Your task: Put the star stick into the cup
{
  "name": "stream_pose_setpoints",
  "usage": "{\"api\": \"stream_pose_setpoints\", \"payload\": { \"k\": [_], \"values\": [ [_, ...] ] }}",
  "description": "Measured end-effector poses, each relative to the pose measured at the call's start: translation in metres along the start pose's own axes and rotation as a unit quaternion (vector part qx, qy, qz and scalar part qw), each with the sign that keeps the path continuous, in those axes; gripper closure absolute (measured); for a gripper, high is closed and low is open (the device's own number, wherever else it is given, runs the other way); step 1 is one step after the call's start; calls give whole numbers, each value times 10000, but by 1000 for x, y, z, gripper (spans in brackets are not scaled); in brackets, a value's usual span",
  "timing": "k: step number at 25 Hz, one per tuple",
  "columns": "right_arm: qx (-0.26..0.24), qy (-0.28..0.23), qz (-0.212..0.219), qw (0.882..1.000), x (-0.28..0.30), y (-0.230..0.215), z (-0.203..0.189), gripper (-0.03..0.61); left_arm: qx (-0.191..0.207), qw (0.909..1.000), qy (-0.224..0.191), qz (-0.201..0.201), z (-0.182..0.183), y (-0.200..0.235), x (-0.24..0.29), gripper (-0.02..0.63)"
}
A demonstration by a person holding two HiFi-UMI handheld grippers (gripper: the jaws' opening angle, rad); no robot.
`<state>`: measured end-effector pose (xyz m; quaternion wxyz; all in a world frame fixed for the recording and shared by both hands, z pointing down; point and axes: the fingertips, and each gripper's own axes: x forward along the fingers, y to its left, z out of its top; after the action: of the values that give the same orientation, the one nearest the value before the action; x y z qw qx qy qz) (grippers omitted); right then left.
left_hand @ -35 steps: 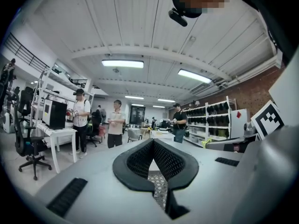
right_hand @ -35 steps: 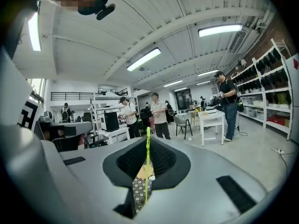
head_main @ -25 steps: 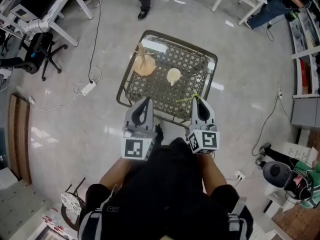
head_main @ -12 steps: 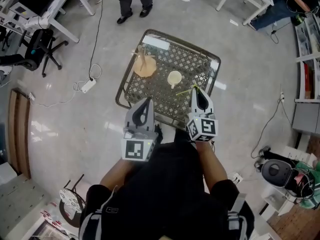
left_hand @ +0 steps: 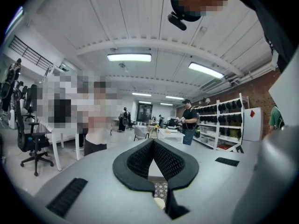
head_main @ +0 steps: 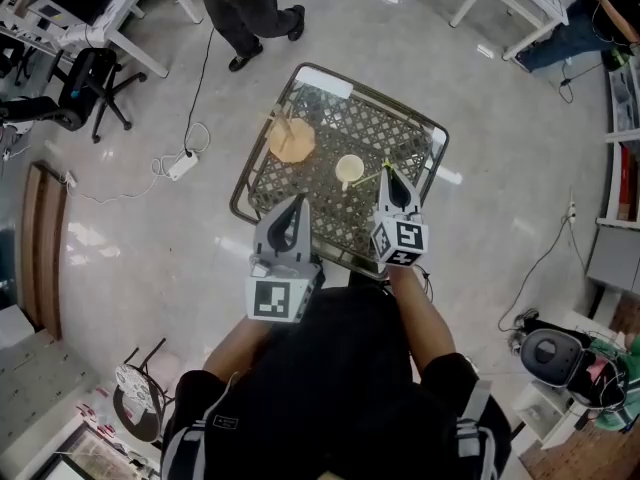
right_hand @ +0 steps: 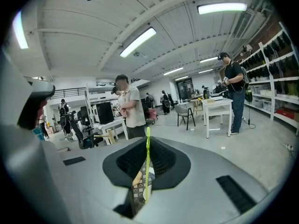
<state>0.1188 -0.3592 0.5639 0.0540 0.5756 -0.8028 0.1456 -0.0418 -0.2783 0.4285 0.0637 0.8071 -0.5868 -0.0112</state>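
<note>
A thin yellow-green star stick point(head_main: 371, 178) is clamped in my right gripper point(head_main: 388, 175), which is shut on it just right of the cream cup point(head_main: 349, 171). The cup stands upright near the middle of the metal lattice table point(head_main: 412, 118). In the right gripper view the stick point(right_hand: 147, 162) runs straight up between the pads and its lower end is hidden. My left gripper point(head_main: 293, 202) hovers over the table's near left edge, shut with nothing in it. Its pads meet at the tip point(left_hand: 153, 142), and the cup's rim point(left_hand: 159, 202) shows below them.
A tan wooden disc with an upright peg point(head_main: 290, 140) sits on the table's far left. A person point(head_main: 245, 8) walks past beyond the table. An office chair point(head_main: 85, 78) and a power strip with cable point(head_main: 182, 166) lie on the floor to the left.
My right gripper has carried the stick forward and left, closer to the cup. The left gripper has hardly moved. A person has walked into view beyond the table.
</note>
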Motion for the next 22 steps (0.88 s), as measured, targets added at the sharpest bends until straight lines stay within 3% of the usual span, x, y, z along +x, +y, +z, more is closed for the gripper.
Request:
{"api": "stream_pose_setpoints", "payload": {
  "k": [22],
  "values": [
    [759,981,-271,9919,91,-48,-102,557,-56,9994,298,147,-16,11,52,598]
  ]
}}
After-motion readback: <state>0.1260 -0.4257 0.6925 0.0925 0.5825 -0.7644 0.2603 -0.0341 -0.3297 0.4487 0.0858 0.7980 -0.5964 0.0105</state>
